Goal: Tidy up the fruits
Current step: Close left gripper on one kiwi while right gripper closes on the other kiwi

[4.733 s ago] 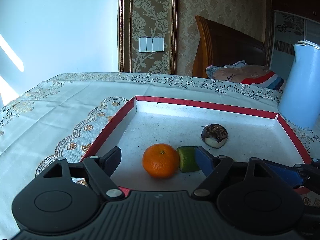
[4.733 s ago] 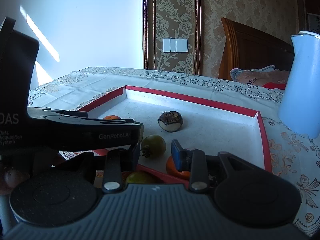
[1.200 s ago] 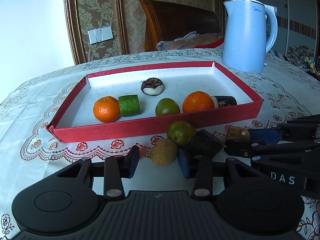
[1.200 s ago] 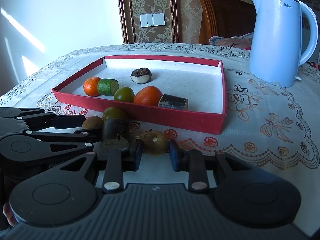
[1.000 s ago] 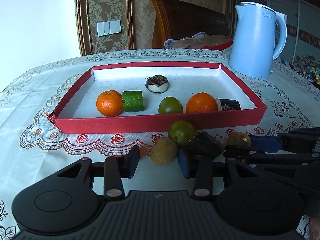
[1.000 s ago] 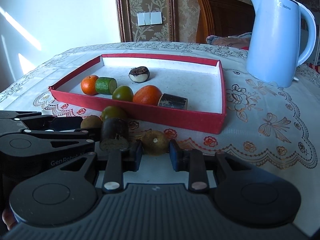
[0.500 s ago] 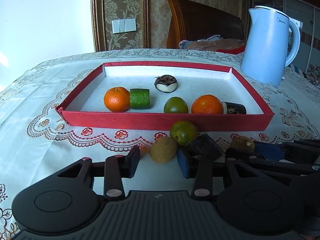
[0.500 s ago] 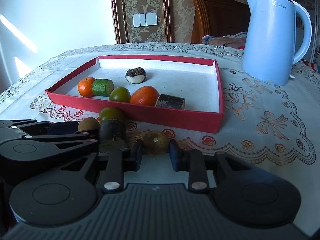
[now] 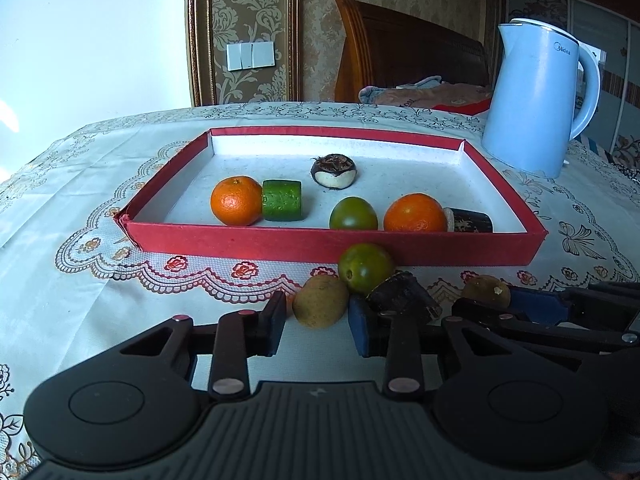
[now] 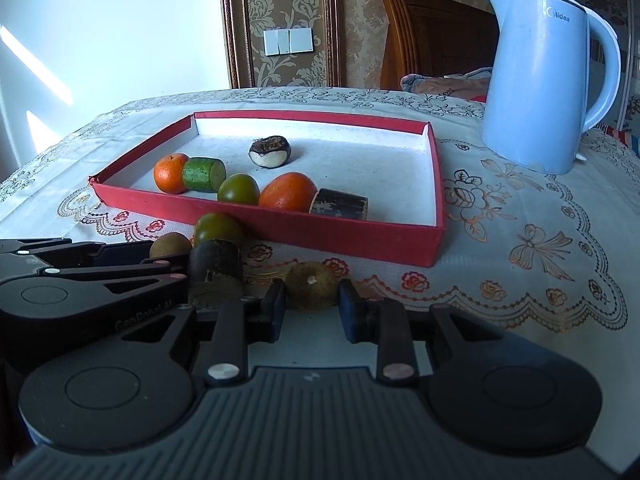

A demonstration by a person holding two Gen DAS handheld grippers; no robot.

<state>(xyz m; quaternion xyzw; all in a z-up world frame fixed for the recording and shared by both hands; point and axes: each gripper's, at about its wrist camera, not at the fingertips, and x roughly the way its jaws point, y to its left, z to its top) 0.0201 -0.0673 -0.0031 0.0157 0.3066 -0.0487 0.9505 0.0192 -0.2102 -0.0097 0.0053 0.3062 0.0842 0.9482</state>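
Note:
A red tray [image 9: 332, 242] holds two oranges, a green cylinder piece [image 9: 282, 200], a green round fruit [image 9: 353, 214], a dark cylinder and a dark-and-white fruit. In front of it lie a green fruit [image 9: 366, 268] and a dark cylinder piece [image 9: 404, 296]. My left gripper [image 9: 318, 312] is closing its jaws, with both pads against a brown round fruit [image 9: 320, 306] on the cloth. My right gripper [image 10: 312, 304] is shut on a brownish-green round fruit [image 10: 312, 286]. Each gripper shows in the other view, the right gripper [image 9: 520, 304] and the left gripper [image 10: 160, 258].
A tall pale blue kettle [image 9: 536, 96] stands on the tablecloth behind the tray's right corner. A lace-patterned cloth [image 9: 80, 200] covers the table. A wooden headboard and patterned wall lie beyond the far edge.
Several seconds ago both grippers were at the tray; now they sit in front of it. Over the last second the left jaws narrowed onto the brown fruit. The right grip is unchanged.

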